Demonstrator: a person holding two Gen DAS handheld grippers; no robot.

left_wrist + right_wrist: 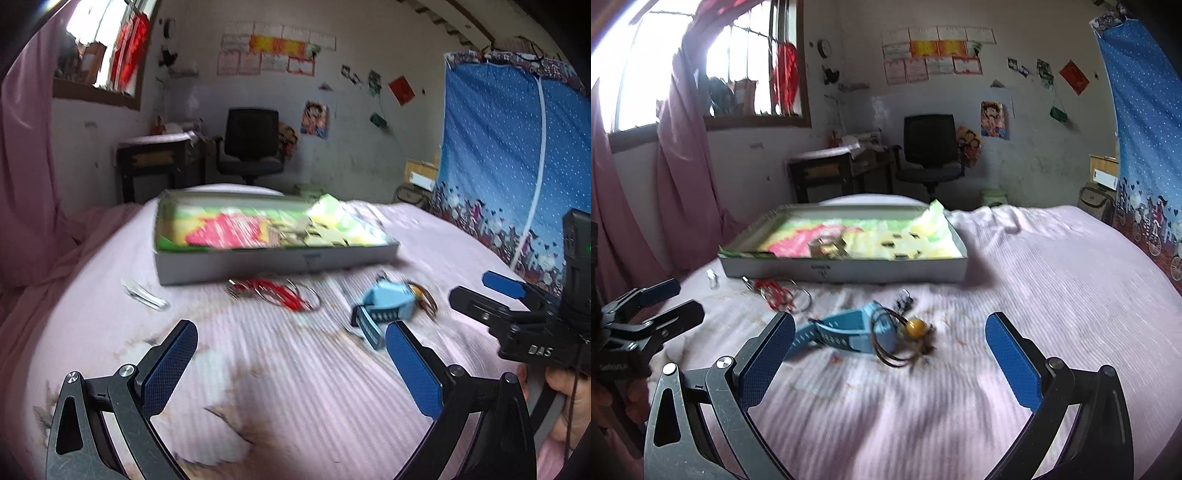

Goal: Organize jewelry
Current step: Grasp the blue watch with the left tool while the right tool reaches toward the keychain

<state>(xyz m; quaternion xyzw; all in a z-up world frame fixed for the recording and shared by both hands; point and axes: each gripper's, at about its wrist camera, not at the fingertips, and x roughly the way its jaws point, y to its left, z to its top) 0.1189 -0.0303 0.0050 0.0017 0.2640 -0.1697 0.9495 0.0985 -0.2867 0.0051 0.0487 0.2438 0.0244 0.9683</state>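
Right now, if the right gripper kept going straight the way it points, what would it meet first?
Probably the blue watch and the amber-bead bracelet lying against it on the pink bedsheet. Both sit just ahead of the open right gripper, between its fingers' lines. Depth is unclear; the sheet itself might come first.

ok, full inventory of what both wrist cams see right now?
bed sheet: 1, pale pink, under everything
box: 1, grey, shallow and open, far side of the bed, colourful lining inside
watch: 1, light blue, on the sheet nearer than the box
bead bracelet: 1, brown cord with an amber bead, touching the watch
red jewelry with metal rings: 1 tangle, red and silver, just in front of the box
clip: 1, white or clear, left of the tangle; too blurred to identify
office chair: 1, black, by the far wall
desk: 1, dark, under the window
curtains: pink, at the window
left gripper: fingers open, empty
right gripper: fingers open, empty
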